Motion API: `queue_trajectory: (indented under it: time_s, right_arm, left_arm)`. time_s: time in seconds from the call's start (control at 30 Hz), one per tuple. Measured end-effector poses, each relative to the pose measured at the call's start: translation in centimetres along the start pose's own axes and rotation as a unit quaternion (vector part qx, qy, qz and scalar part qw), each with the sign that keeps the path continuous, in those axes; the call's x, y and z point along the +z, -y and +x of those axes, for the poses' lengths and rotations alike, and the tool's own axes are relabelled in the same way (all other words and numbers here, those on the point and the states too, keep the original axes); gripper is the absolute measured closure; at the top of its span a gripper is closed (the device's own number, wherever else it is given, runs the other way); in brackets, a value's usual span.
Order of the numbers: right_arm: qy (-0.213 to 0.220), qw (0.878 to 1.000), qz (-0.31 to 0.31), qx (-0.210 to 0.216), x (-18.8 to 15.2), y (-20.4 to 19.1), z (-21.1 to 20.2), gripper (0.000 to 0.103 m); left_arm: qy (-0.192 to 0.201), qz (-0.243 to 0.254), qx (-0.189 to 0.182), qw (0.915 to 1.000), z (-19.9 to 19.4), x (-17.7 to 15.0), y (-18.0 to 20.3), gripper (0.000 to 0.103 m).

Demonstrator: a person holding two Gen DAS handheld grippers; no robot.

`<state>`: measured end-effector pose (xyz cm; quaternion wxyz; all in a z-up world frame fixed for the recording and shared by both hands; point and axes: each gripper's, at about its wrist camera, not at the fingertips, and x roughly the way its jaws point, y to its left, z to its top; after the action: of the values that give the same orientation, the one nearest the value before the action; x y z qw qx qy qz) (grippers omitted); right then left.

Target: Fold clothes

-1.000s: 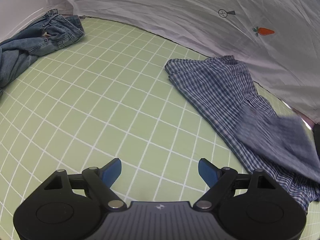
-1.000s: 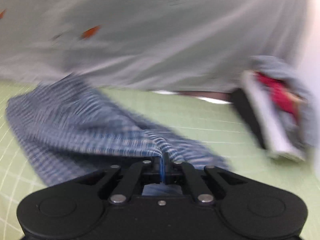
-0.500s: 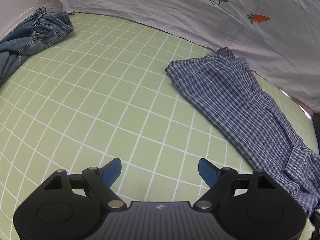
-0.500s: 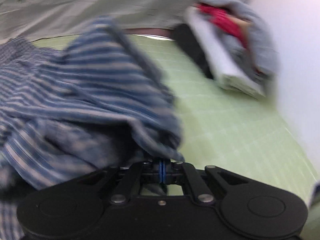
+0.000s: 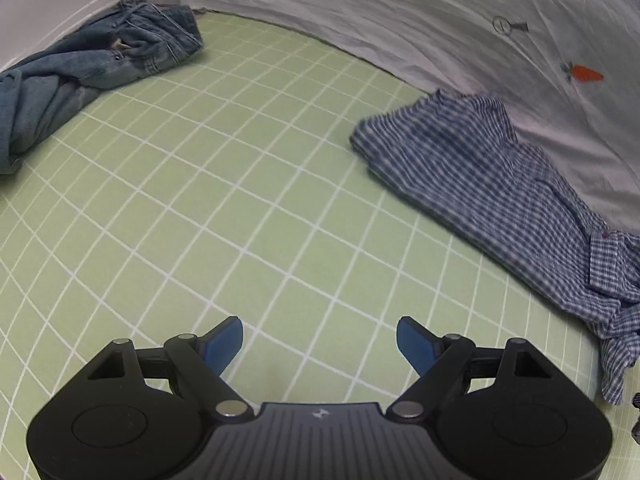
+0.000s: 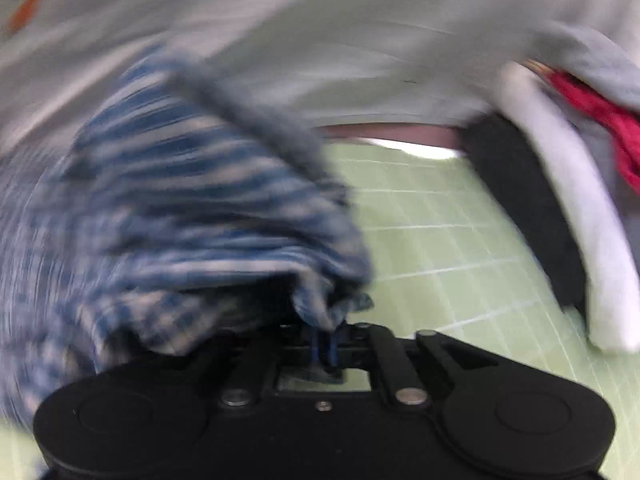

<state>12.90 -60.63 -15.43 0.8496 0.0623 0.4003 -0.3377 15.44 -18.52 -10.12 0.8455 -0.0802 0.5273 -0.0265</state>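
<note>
In the left wrist view, my left gripper (image 5: pixel 320 340) hung with its jaws wide apart and empty over the green gridded mat (image 5: pixel 240 184); the blue checked shirt (image 5: pixel 500 200) lay stretched along the mat's far right edge against the white sheet (image 5: pixel 400 12), and the jeans (image 5: pixel 80 76) sat bunched at its far left corner. In the right wrist view, heavily blurred, my right gripper (image 6: pixel 325 346) had its jaws just opening, nearly together, with a fold of the checked shirt (image 6: pixel 180 208) between them; whether the pads pinched it I could not tell.

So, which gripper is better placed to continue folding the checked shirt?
The right gripper. Its jaws have just been opening, but the checked shirt is between them. The left gripper is open with nothing between its jaws, over the green mat, apart from the shirt.
</note>
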Motion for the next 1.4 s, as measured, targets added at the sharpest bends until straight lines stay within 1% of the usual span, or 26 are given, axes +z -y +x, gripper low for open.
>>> queue_trajectory:
  time_s: [0.03, 0.07, 0.1, 0.17, 0.2, 0.27, 0.33, 0.4, 0.43, 0.47, 0.5, 0.53, 0.6, 0.7, 0.73, 0.77, 0.8, 0.87, 0.93, 0.97, 1.03, 1.1, 1.2, 1.27, 1.3, 1.4]
  right_arm:
    - [0.010, 1.000, 0.021, -0.011, -0.3, 0.4, -1.1, 0.061]
    - [0.021, 0.999, 0.038, -0.020, -1.0, 0.8, -2.4, 0.050]
    - [0.032, 0.998, 0.054, -0.029, -1.6, 1.2, -3.7, 0.046]
    - [0.055, 0.994, 0.087, -0.047, -2.9, 1.9, -6.4, 0.037]
    - [0.068, 0.993, 0.089, -0.043, -3.4, 1.8, -7.6, 0.034]
    - [0.095, 0.992, 0.080, -0.026, -4.2, 1.1, -10.1, 0.024]
    - [0.114, 0.992, 0.053, 0.001, -4.6, -0.3, -11.7, 0.023]
    - [0.094, 0.993, 0.038, 0.056, -4.9, -2.3, -11.6, 0.023]
    - [0.081, 0.992, 0.032, 0.086, -5.1, -3.4, -11.5, 0.026]
    - [0.059, 0.991, 0.035, 0.114, -5.3, -4.5, -11.1, 0.036]
    - [0.033, 0.988, 0.041, 0.142, -5.6, -5.6, -10.6, 0.039]
    - [0.010, 0.987, 0.046, 0.154, -5.8, -6.5, -9.9, 0.039]
    - [-0.016, 0.987, 0.055, 0.153, -6.0, -7.7, -8.2, 0.039]
    - [-0.035, 0.983, 0.084, 0.157, -5.7, -8.5, -6.8, 0.036]
    - [-0.039, 0.983, 0.084, 0.157, -5.6, -8.7, -6.5, 0.034]
    - [-0.041, 0.984, 0.080, 0.156, -5.6, -8.9, -6.2, 0.038]
    - [-0.043, 0.984, 0.075, 0.155, -5.5, -9.1, -6.0, 0.045]
    - [-0.036, 0.987, 0.053, 0.147, -5.8, -9.0, -5.8, 0.081]
    - [-0.026, 0.990, 0.029, 0.138, -6.2, -8.8, -5.8, 0.092]
    - [-0.024, 0.989, 0.024, 0.146, -6.4, -8.3, -5.8, 0.095]
    - [-0.022, 0.987, 0.011, 0.159, -6.8, -7.4, -6.0, 0.097]
    - [-0.020, 0.987, -0.009, 0.159, -7.3, -6.4, -6.6, 0.097]
    - [-0.024, 0.987, -0.026, 0.158, -8.1, -3.4, -7.8, 0.098]
    - [-0.036, 0.986, -0.033, 0.159, -9.3, -0.5, -8.4, 0.098]
    - [-0.042, 0.986, -0.038, 0.156, -10.1, 1.0, -8.7, 0.098]
    - [-0.054, 0.991, -0.037, 0.118, -11.9, 6.2, -9.3, 0.096]
  left_arm:
    - [0.001, -0.001, 0.004, 1.0000, -0.1, 0.0, -0.2, 0.018]
    - [0.001, -0.003, 0.007, 1.0000, -0.1, 0.1, -0.3, 0.018]
    - [-0.001, -0.005, 0.009, 0.9999, -0.1, 0.1, -0.6, 0.017]
    - [-0.006, -0.010, 0.010, 0.9999, 0.2, 0.2, -0.9, 0.017]
    - [-0.008, -0.010, 0.010, 0.9999, 0.3, 0.2, -0.9, 0.017]
    - [-0.010, -0.008, 0.006, 0.9999, 0.2, 0.2, -1.0, 0.017]
    - [-0.008, -0.004, -0.001, 1.0000, 0.2, 0.3, -0.8, 0.017]
    - [-0.005, -0.002, -0.008, 1.0000, -0.1, 0.4, -0.6, 0.017]
    - [-0.003, -0.001, -0.011, 0.9999, -0.2, 0.4, -0.5, 0.017]
    - [0.000, -0.001, -0.015, 0.9999, -0.4, 0.4, -0.4, 0.017]
    - [0.002, -0.001, -0.017, 0.9999, -0.6, 0.3, -0.5, 0.017]
    - [0.003, -0.004, -0.018, 0.9998, -0.7, 0.3, -0.6, 0.017]
    - [0.003, -0.012, -0.017, 0.9998, -0.8, 0.1, -1.0, 0.017]
    - [-0.003, -0.030, -0.009, 0.9995, -0.5, 0.1, -1.8, 0.017]
    - [-0.005, -0.035, -0.007, 0.9994, -0.3, 0.1, -2.0, 0.017]
    - [-0.008, -0.039, -0.006, 0.9992, -0.2, 0.2, -2.1, 0.017]
    - [-0.008, -0.041, -0.007, 0.9991, -0.2, 0.2, -2.2, 0.017]
    - [-0.005, -0.038, -0.010, 0.9992, -0.2, 0.3, -2.0, 0.017]
    - [-0.003, -0.032, -0.015, 0.9994, -0.4, 0.4, -1.7, 0.017]
    - [-0.001, -0.028, -0.018, 0.9994, -0.5, 0.4, -1.5, 0.017]
    - [0.000, -0.022, -0.022, 0.9995, -0.6, 0.4, -1.2, 0.017]
    - [0.000, -0.016, -0.022, 0.9996, -0.8, 0.4, -0.8, 0.017]
    - [0.004, 0.000, -0.017, 0.9998, -1.2, 0.3, -0.2, 0.017]
    - [0.004, 0.013, -0.012, 0.9998, -1.1, 0.3, 0.1, 0.017]
    - [0.004, 0.020, -0.010, 0.9997, -0.9, 0.5, 0.4, 0.017]
    - [-0.002, 0.038, -0.018, 0.9991, 0.0, 1.2, 1.6, 0.017]
